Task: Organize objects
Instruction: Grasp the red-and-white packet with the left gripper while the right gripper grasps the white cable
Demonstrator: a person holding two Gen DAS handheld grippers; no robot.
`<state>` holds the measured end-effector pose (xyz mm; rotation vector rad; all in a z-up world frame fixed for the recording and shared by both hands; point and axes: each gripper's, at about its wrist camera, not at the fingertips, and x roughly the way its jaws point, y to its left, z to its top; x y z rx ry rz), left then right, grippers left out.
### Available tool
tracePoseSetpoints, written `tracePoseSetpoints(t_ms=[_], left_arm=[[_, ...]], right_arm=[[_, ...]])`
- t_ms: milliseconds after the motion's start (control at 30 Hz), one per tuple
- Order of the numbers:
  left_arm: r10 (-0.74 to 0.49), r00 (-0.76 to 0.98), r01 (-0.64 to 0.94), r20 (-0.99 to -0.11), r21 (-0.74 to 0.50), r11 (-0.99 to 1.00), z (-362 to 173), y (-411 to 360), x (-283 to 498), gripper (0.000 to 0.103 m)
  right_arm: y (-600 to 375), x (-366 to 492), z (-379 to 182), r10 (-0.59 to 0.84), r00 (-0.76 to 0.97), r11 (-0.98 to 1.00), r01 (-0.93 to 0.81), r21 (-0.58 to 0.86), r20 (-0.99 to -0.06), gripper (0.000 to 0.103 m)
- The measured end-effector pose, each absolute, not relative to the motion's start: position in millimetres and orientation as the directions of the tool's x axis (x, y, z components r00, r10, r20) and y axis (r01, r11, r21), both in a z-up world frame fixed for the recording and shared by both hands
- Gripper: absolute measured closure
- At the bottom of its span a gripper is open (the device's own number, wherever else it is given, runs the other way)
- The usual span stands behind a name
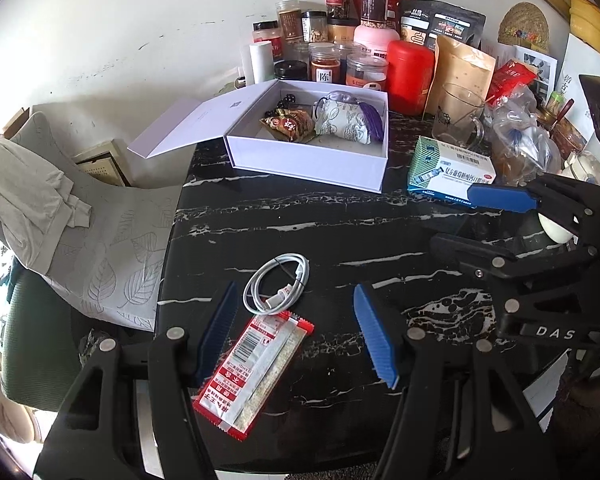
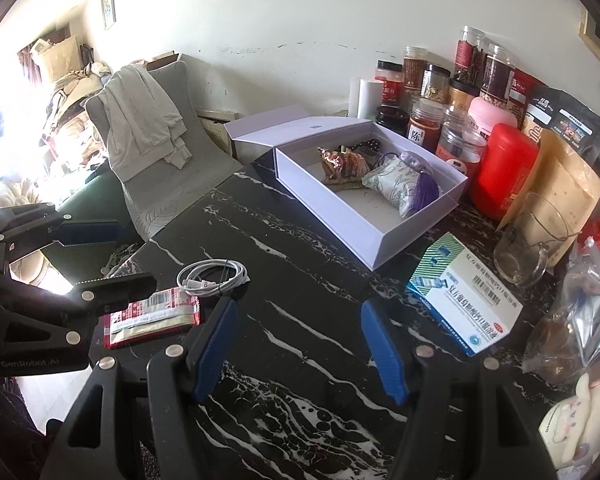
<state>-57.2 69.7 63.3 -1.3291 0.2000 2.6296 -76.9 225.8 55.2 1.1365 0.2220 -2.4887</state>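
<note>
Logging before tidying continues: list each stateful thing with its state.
white box: lid open, sachets inside
left gripper: open, empty, above red packet
right gripper: open, empty
cable: coiled on table
medicine carton: closed, lying flat
glass mug: upright, empty

Two downward wrist views, shared table (image 1: 340, 220)

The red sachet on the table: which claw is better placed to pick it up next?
Probably the left claw. The red sachet lies directly under its open fingers, beside the white cable. The right claw is open over bare table, nearer the medicine box.
</note>
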Motion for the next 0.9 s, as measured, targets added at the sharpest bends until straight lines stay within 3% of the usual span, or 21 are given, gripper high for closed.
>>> tracePoseSetpoints(t_ms=[900], left_arm=[[0.116,-0.422,-0.186,-0.899,-0.039,-0.982,-29.3,26.7,-51.1,0.044]], right_arm=[[169.0,-87.2,-16.3,-0.349,-0.44,-0.847,0.526,0.078,-0.828,0.038]])
